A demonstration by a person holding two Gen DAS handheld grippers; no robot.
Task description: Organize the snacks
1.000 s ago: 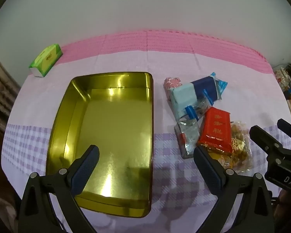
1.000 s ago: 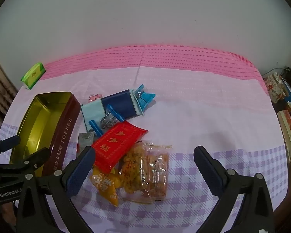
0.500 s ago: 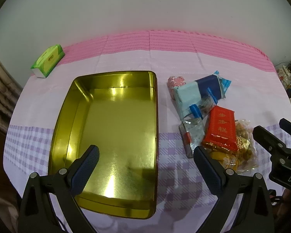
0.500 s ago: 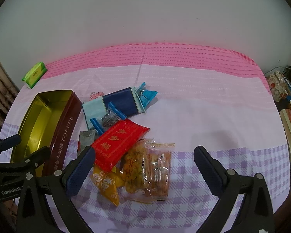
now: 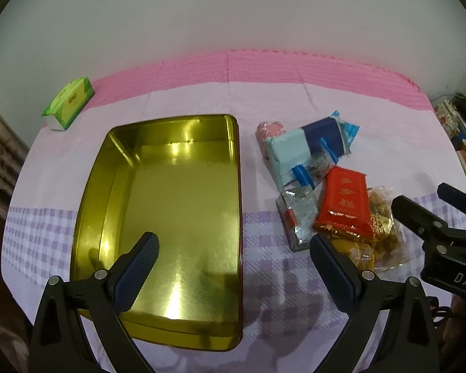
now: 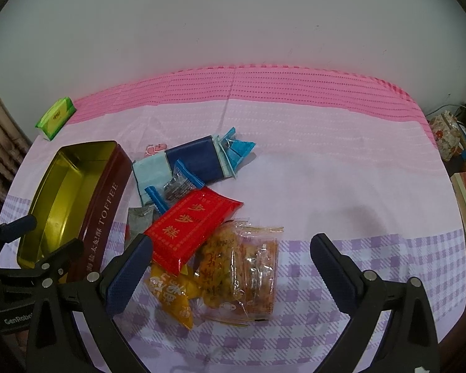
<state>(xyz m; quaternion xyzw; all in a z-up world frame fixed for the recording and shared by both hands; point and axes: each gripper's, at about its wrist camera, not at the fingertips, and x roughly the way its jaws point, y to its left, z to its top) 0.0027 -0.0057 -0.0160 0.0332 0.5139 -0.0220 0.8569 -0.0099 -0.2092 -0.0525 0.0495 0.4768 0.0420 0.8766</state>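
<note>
An empty gold-lined toffee tin point(image 5: 177, 205) point(image 6: 77, 199) lies open on the left of the table. To its right is a pile of snacks: a red packet point(image 5: 344, 202) point(image 6: 192, 227), a blue packet point(image 5: 307, 149) point(image 6: 195, 161), clear packets of fried snacks point(image 6: 245, 264) point(image 5: 385, 227), a yellow packet point(image 6: 174, 295), a silver packet point(image 5: 298, 214). My left gripper point(image 5: 233, 267) is open and empty above the tin's near right edge. My right gripper point(image 6: 230, 264) is open and empty above the clear packets.
A green tissue pack point(image 5: 68, 102) point(image 6: 56, 118) lies at the back left. The pink and purple checked cloth point(image 6: 326, 155) covers the table. Books and boxes point(image 6: 463, 186) stand off the right edge. A white wall is behind.
Both grippers have shifted slightly; the tin and the snacks sit a little lower and to the right in the views. Nothing was taken hold of.
</note>
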